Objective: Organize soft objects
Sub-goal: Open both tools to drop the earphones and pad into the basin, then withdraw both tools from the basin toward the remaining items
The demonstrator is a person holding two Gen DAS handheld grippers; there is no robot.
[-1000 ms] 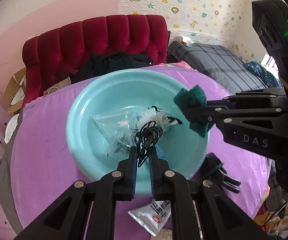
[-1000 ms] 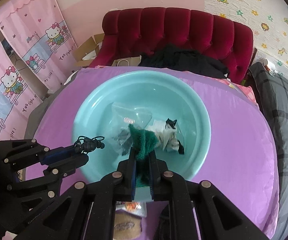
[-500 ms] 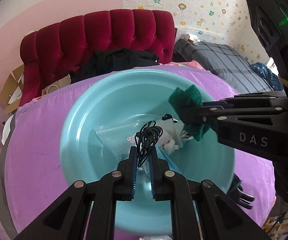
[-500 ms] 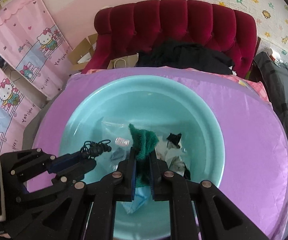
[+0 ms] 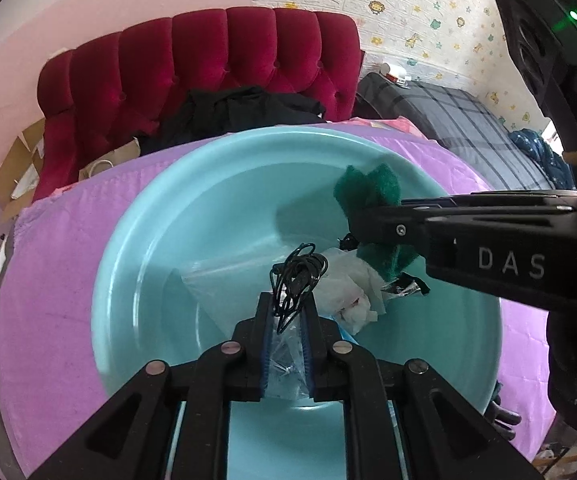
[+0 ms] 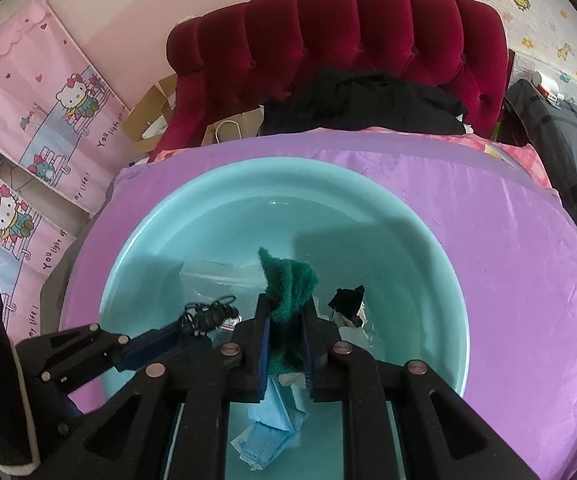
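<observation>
A light blue basin [image 5: 136,280] [image 6: 428,272] sits on a purple tablecloth. My left gripper [image 5: 286,304] is shut on a coiled black cable [image 5: 298,274] and holds it over the basin; the cable also shows in the right wrist view [image 6: 208,314]. My right gripper [image 6: 286,308] is shut on a dark green scouring pad [image 6: 288,280], over the basin's middle; the pad also shows in the left wrist view [image 5: 368,192]. In the basin lie a clear plastic bag [image 5: 224,276], a white crumpled bag [image 5: 348,284] and a blue face mask [image 6: 268,436].
The purple tablecloth [image 6: 508,240] surrounds the basin. A red tufted headboard [image 5: 208,68] with black clothes [image 6: 364,104] stands behind the table. A grey plaid bed [image 5: 468,120] lies at the right. Pink cartoon curtains [image 6: 36,120] hang at the left.
Both grippers have moved forward and lower over the basin, carrying the cable and the green pad. The basin now fills more of both views.
</observation>
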